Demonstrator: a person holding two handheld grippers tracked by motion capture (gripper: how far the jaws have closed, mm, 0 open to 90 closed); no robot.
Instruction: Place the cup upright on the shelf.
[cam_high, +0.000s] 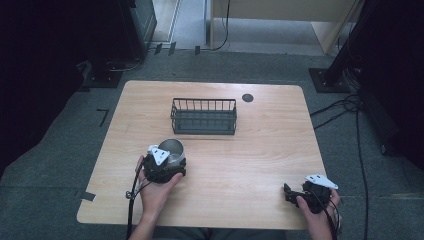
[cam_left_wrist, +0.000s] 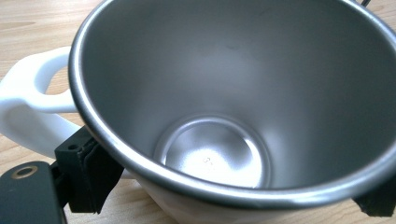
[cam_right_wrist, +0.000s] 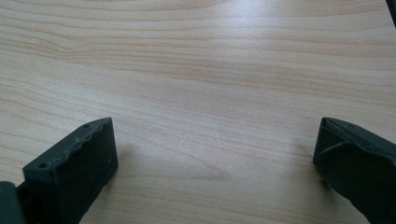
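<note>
A steel-lined mug (cam_high: 172, 147) with a white outside and a white handle (cam_left_wrist: 28, 100) stands on the wooden table (cam_high: 260, 150), left of centre. My left gripper (cam_high: 170, 159) is shut on the mug (cam_left_wrist: 233, 93). Its black pads (cam_left_wrist: 86, 175) press on the white wall just below the rim, one on each side. The mug is empty inside. Near the table's front right corner, my right gripper (cam_high: 288, 192) rests low over the wood, pointing left. In the right gripper view, my right gripper (cam_right_wrist: 215, 172) is open, with bare wood between its jaws.
A dark wire basket (cam_high: 203, 116), empty, stands at the middle back of the table. A small black round cap (cam_high: 247, 97) sits in the tabletop behind it. Cables and stands lie on the grey floor around the table.
</note>
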